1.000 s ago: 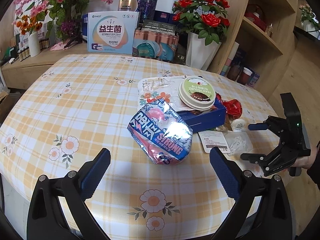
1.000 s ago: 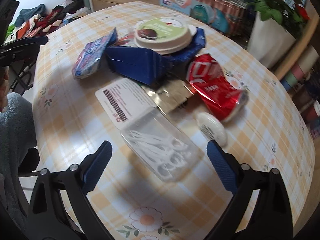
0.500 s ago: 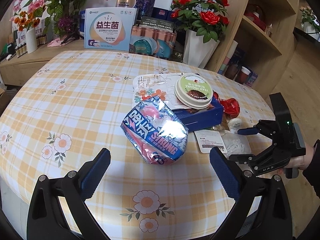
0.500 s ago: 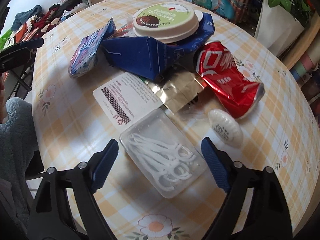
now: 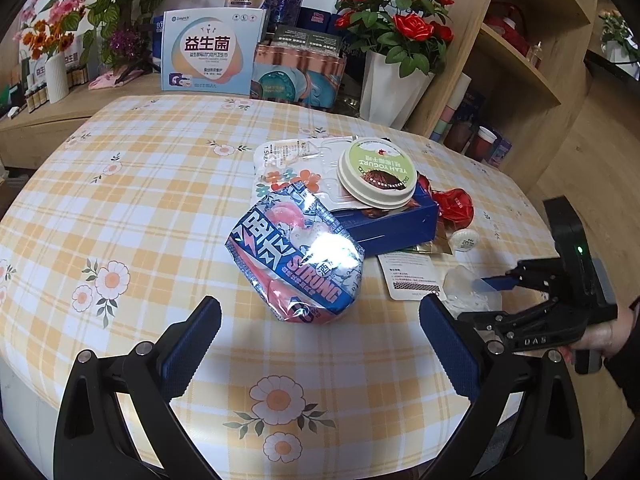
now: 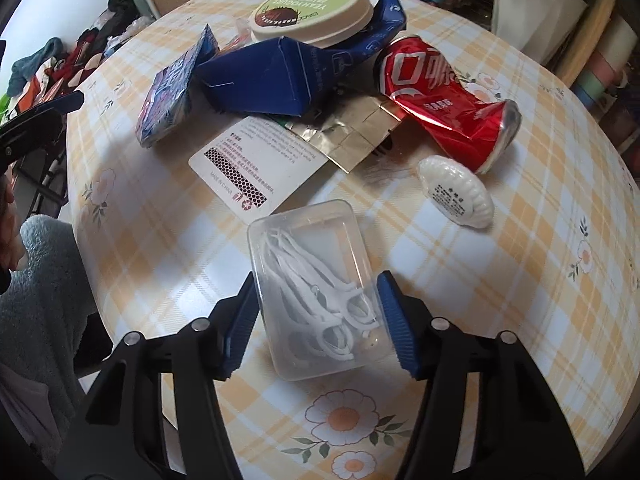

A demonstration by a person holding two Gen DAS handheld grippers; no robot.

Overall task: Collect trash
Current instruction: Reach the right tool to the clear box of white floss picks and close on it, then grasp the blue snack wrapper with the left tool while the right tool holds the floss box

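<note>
Right gripper [image 6: 316, 320] jaws closing around floss-pick box [image 6: 312, 284] — pads not yet pressed; left gripper [image 5: 320, 344] held wide apart, empty — first pickup underway.

Homely shop corner, product boxes [image 5: 212, 54] on display, wooden shelves [image 5: 516, 52], artificial roses [image 5: 396, 24], checked tablecloth [image 5: 132, 200]

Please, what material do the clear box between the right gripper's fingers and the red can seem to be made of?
Clear box: probably thin glossy plastic, since the white floss picks inside show through. Red can: likely thin metal, shiny, crushed with sharp creases and a silvery end.
</note>
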